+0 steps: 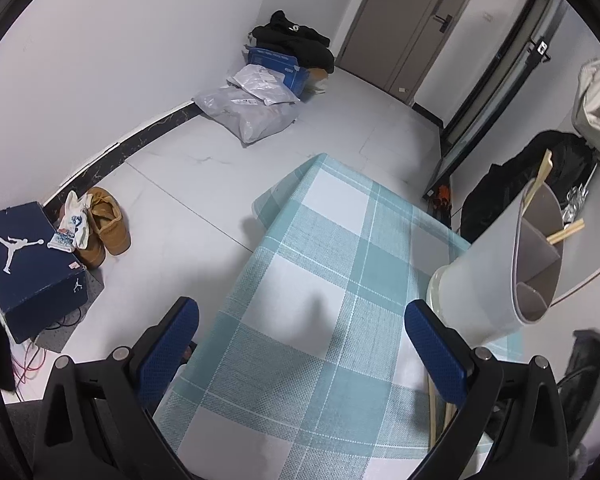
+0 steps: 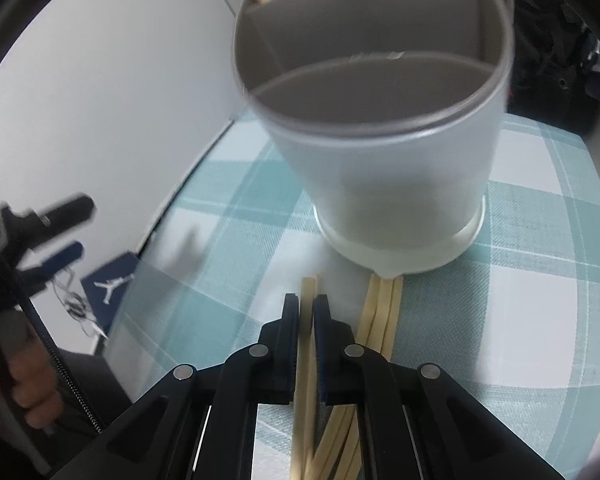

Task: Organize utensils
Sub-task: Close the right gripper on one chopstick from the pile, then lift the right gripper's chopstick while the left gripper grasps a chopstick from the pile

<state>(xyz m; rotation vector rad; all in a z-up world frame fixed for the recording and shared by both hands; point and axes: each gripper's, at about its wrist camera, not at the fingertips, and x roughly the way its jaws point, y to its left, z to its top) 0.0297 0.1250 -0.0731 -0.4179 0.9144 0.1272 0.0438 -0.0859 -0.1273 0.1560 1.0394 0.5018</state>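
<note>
1. The right gripper [image 2: 307, 314] is clamping its jaws on a single pale wooden chopstick [image 2: 307, 292], the pads pressing it from the left and the right.
2. That chopstick is lying with its long axis running from near to far, its far tip pointing toward the utensil holder [image 2: 380, 168] and its near end passing back under the gripper body.
3. Just to the right of it, a loose bundle of chopsticks [image 2: 382, 308] is lying flat on the tablecloth [image 2: 520, 280], also running near to far, with the far ends touching or almost touching the holder's base.
4. The holder is a frosted white cup with a grey divided insert, standing on the teal and white checked cloth directly beyond the right gripper.
5. More chopsticks are standing in its far compartments, leaning outward over the rim [image 1: 540, 178].
6. The left gripper [image 1: 300, 340] is hovering with its blue-padded fingers [image 1: 172, 344] spread wide apart and nothing between them, over the left part of the table.
7. In the left wrist view, the holder [image 1: 488, 264] is sitting to the right, near the table's right edge.
8. On the floor at the left, a dark blue shoebox [image 1: 32, 264] and tan shoes [image 1: 108, 224] are sitting against the wall.
9. A person's hand [image 2: 28, 388] is gripping the left tool's handle.
</note>
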